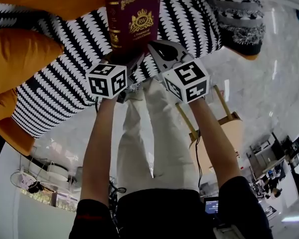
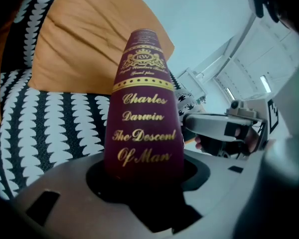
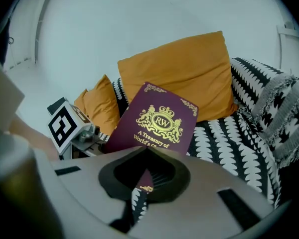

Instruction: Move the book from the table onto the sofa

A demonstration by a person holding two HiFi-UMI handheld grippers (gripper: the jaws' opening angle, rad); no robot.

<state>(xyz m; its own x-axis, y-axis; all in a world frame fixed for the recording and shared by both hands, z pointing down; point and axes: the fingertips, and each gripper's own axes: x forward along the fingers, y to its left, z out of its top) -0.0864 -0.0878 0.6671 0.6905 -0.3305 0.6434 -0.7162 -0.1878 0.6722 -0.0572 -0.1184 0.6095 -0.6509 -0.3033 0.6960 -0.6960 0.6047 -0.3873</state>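
Observation:
A maroon book (image 1: 134,21) with gold lettering hangs over the sofa's black-and-white patterned seat (image 1: 189,19). My left gripper (image 1: 124,59) is shut on its lower end, spine towards me. In the left gripper view the spine (image 2: 144,118) stands upright out of the left gripper (image 2: 144,171). My right gripper (image 1: 157,49) is shut at the book's lower right corner. In the right gripper view the front cover (image 3: 159,123) rises above the right gripper (image 3: 147,156), with a strip of its corner pinched between the closed jaws.
Orange cushions (image 1: 20,59) (image 3: 184,73) lie along the sofa back and left side. A fringed patterned throw (image 1: 239,14) drapes the sofa's right end. A wooden stool (image 1: 224,133) stands on the glossy floor by my right arm.

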